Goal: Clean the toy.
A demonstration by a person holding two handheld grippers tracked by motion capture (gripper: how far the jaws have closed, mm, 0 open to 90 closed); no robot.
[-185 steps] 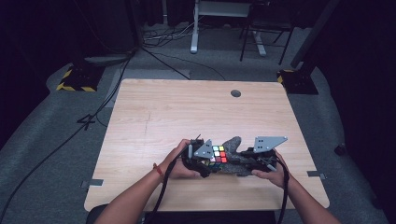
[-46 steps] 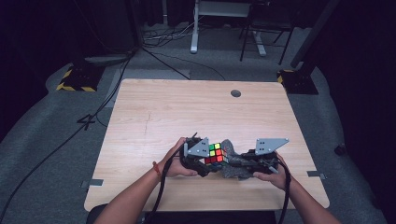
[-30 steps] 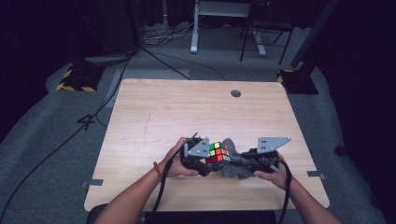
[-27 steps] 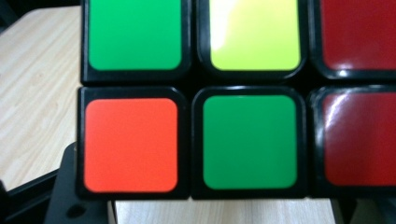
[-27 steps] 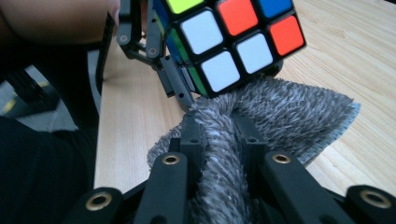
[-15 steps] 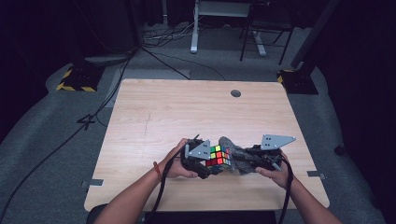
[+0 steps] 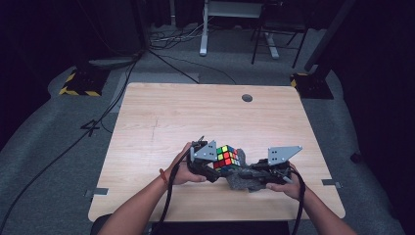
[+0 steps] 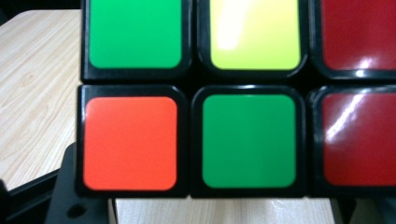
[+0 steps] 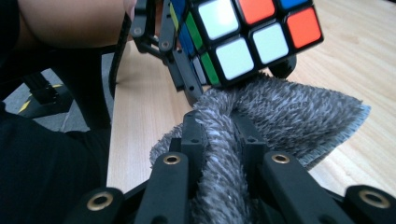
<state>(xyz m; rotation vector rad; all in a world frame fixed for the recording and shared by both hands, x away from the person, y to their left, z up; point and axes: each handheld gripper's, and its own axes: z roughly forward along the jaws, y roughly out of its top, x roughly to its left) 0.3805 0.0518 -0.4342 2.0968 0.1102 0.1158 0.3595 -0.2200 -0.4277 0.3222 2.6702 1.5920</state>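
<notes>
Scrambled puzzle cube (image 7: 227, 157) tilted, touching grey fuzzy cloth (image 7: 244, 179) beneath

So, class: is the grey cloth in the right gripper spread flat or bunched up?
Bunched: the right gripper pinches a fold of the grey cloth under the cube.

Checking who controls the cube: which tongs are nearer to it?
Left. The left tongs are shut on the puzzle cube; the right tongs pinch the grey cloth pressed against its underside.

We can't see the left gripper's (image 7: 211, 165) pads: the cube (image 8: 243, 107) runs off the left gripper view's top and right edges. Right gripper's (image 9: 219, 140) fingertips sit buried in grey cloth (image 9: 299, 116); cube's top is cropped there too.
</notes>
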